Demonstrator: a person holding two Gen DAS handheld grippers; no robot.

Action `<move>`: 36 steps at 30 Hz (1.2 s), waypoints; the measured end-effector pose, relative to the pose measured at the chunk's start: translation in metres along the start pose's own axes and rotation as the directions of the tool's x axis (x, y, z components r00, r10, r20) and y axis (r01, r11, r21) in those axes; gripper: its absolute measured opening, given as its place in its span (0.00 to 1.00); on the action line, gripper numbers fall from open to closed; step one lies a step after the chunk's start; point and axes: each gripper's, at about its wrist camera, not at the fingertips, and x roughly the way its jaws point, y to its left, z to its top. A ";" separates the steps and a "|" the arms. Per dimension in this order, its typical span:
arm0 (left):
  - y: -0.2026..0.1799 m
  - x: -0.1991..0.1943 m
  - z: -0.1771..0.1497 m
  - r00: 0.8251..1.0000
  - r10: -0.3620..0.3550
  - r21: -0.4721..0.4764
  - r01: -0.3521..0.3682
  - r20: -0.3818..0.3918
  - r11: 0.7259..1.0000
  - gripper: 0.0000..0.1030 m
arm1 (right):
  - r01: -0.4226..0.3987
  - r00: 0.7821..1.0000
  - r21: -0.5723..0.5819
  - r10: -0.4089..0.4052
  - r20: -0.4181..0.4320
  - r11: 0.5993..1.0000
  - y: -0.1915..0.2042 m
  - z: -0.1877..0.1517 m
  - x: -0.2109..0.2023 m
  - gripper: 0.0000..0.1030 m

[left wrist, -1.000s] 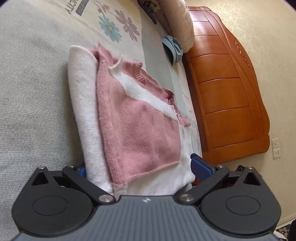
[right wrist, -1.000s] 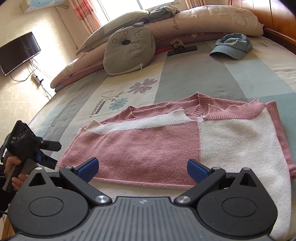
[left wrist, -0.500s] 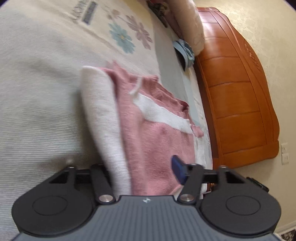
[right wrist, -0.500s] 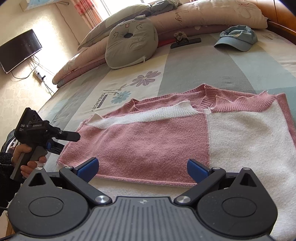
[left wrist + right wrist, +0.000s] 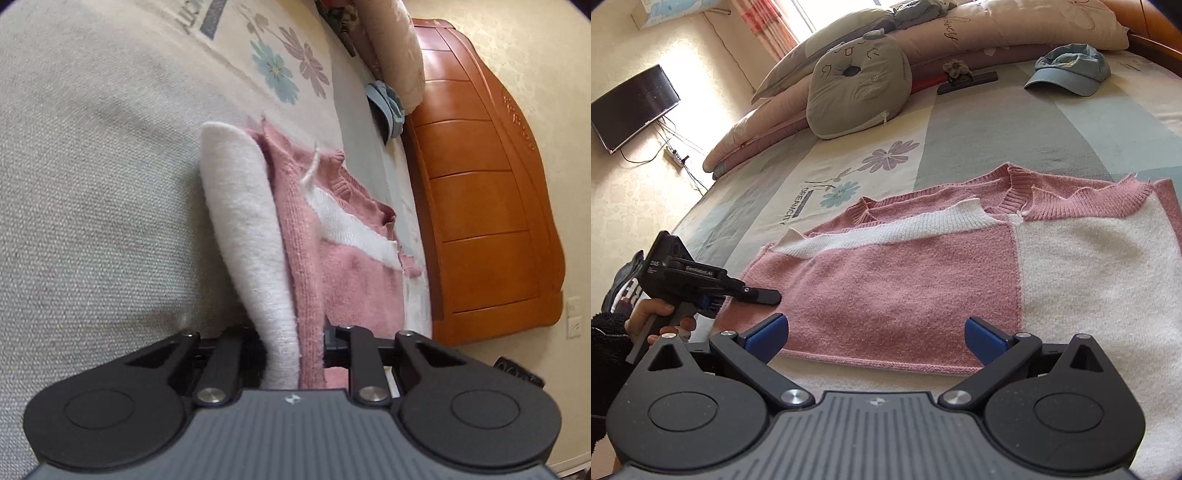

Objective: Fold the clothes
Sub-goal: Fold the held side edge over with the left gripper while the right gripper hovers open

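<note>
Two tools in view. Left tool (image 5: 295, 343) has just clamped down on the near side edge of the pink-and-white sweater (image 5: 960, 280), cloth pinched between its jaws. Right tool (image 5: 875, 339) is spread wide and empty, hovering over the sweater's hem. Sweater lies partly folded, flat on the bed (image 5: 1015, 125), blue cap (image 5: 1071, 70) well apart.

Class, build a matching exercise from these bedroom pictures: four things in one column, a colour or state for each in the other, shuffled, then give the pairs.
Things
1. left gripper
2. right gripper
3. denim baseball cap
4. cat-face cushion

Colour or state
A. grey
B. closed on the pink and white knitted sweater
C. light blue
D. open

Pairs: 1-B, 2-D, 3-C, 4-A
</note>
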 end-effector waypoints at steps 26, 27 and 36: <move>0.000 -0.006 -0.007 0.999 0.001 0.056 -0.003 0.037 0.998 0.22 | 0.048 0.998 0.061 -0.051 0.044 0.997 0.010 0.064 0.110 1.00; 0.000 -0.006 -0.007 0.999 0.001 0.056 -0.003 0.036 0.998 0.22 | 0.055 0.997 0.061 -0.057 0.043 0.997 0.011 0.066 0.112 1.00; -0.003 -0.005 -0.011 0.999 0.011 0.046 -0.013 0.052 0.999 0.22 | 0.063 0.998 0.120 -0.064 0.007 0.991 0.028 0.033 0.064 1.00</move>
